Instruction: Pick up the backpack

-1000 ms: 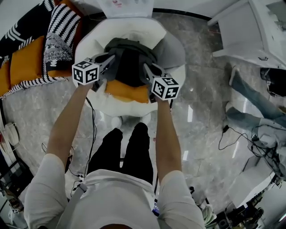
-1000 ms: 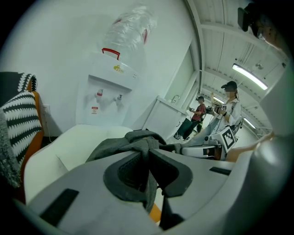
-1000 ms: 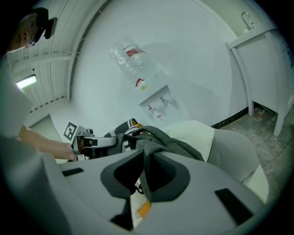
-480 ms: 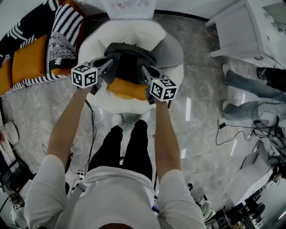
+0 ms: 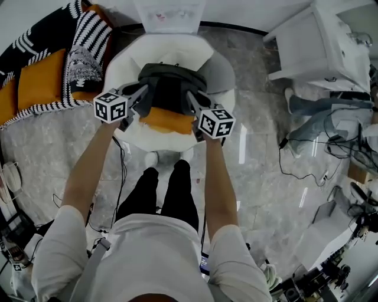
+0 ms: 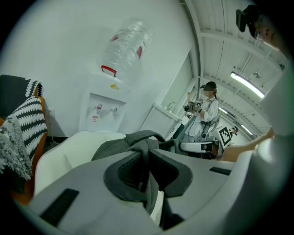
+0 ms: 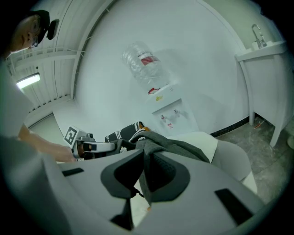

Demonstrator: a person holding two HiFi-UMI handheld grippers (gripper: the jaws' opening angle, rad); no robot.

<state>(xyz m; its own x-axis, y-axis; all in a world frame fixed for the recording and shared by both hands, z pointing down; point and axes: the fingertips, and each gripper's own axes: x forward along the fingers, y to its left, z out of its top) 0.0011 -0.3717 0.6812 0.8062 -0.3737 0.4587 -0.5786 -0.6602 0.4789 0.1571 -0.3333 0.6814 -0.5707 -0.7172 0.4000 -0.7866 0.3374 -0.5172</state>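
The backpack (image 5: 170, 88) is dark grey with an orange lower part (image 5: 168, 120) and hangs over the white armchair (image 5: 127, 56). My left gripper (image 5: 144, 92) is shut on a grey shoulder strap (image 6: 146, 153) at the pack's left side. On the right side my right gripper (image 5: 192, 98) is shut on the other strap (image 7: 147, 167). In each gripper view the grey fabric runs pinched between the dark pads, and the pack's top (image 6: 135, 139) (image 7: 172, 142) bunches just beyond them. The opposite gripper shows across the pack, the right gripper (image 6: 202, 147) in one view and the left gripper (image 7: 92, 147) in the other.
A water dispenser (image 5: 170, 12) stands behind the armchair. A sofa with orange cushions and striped throws (image 5: 41, 76) lies at the left. A white table (image 5: 319, 41) and a person's legs (image 5: 319, 112) are at the right, with cables (image 5: 295, 171) on the marble floor.
Both grippers have risen together with the backpack's straps in them, and the pack's orange bottom has lifted up off the armchair seat.
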